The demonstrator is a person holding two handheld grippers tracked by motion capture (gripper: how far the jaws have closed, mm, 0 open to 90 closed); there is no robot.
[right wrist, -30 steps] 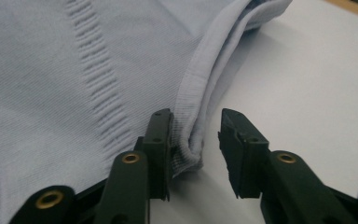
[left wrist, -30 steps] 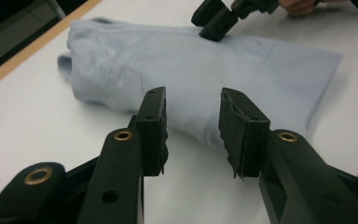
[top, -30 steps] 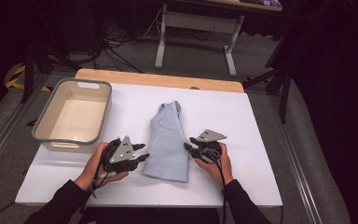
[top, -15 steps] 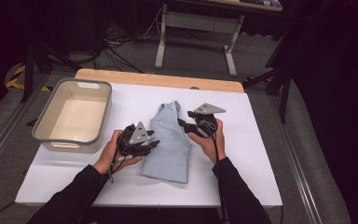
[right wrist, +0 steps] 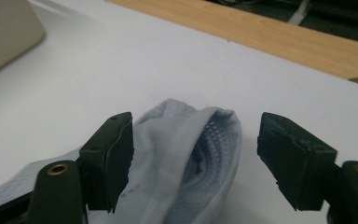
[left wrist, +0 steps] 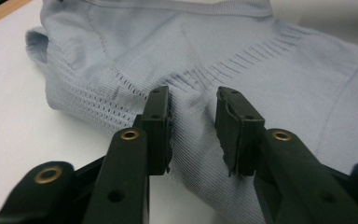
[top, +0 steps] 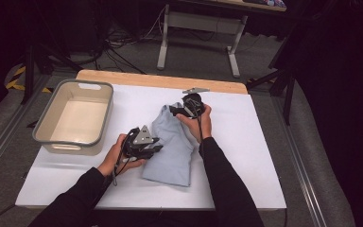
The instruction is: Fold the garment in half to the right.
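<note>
While the light-blue knit garment (top: 170,144) lies flat mid-desk (top: 246,156), just right of the grey bin (top: 73,118), the left gripper (left wrist: 193,128) has its jaws narrowing around a ridge of fabric at the near-left edge (not yet pinched). The right gripper (right wrist: 196,158) has been spreading wide over the far bunched end. Closing now risks catching only the top layer, so the garment would unfold or slip.
</note>
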